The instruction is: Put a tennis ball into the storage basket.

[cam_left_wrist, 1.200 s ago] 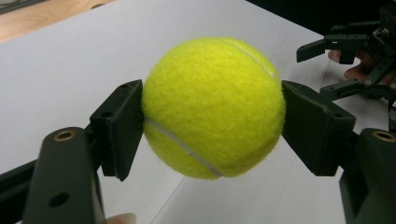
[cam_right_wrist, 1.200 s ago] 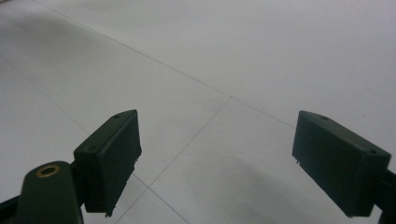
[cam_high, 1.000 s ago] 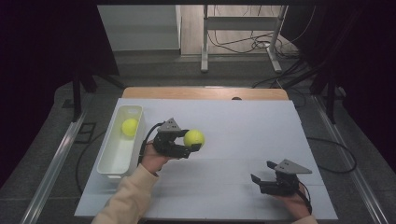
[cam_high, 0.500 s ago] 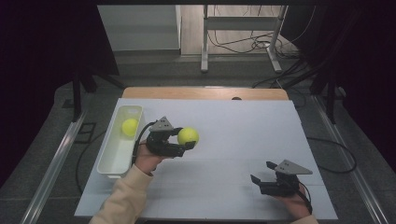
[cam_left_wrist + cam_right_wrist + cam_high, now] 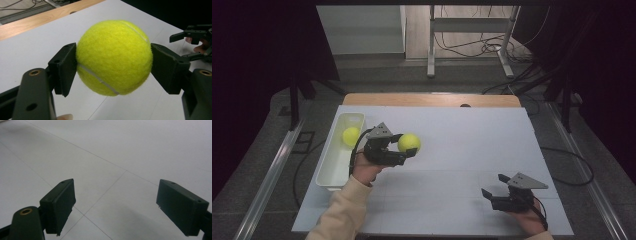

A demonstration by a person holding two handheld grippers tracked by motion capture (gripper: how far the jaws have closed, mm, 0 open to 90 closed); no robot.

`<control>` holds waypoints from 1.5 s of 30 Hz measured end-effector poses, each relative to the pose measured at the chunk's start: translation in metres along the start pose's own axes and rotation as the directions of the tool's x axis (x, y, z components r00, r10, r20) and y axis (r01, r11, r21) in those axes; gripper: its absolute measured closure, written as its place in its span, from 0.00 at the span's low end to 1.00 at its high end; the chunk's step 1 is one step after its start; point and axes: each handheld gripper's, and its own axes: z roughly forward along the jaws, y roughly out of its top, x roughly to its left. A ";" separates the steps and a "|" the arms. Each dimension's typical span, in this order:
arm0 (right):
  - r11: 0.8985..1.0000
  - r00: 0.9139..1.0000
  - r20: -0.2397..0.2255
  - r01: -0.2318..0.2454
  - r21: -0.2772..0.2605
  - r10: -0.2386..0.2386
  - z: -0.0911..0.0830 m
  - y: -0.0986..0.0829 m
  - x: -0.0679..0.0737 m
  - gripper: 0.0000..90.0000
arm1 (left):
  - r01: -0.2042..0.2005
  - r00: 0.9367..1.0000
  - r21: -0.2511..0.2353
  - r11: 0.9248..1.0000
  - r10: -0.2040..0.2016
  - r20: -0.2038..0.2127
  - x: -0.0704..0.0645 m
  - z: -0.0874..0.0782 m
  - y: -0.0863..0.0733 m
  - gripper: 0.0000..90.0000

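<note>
Tennis ball [image 5: 114,58] — bright yellow-green, white curved seam; bin [image 5: 333,165] — white; table [image 5: 472,150] pale grey.

A bench [image 5: 452,125] carries a tray [image 5: 332,170] along its left edge, with one ball [image 5: 350,135] lying in the tray's far end. Just right of the tray, the left gripper [image 5: 404,150] holds a second ball [image 5: 409,143] between its fingers [image 5: 63,68], above the bench. The right gripper [image 5: 493,196] sits well apart, near the bench's front right corner.
</note>
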 end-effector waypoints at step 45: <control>1.000 1.000 0.011 0.014 0.015 -0.014 0.002 0.000 0.003 0.18 | 0.062 0.989 -0.054 0.997 -0.068 -0.129 0.027 -0.037 -0.004 0.29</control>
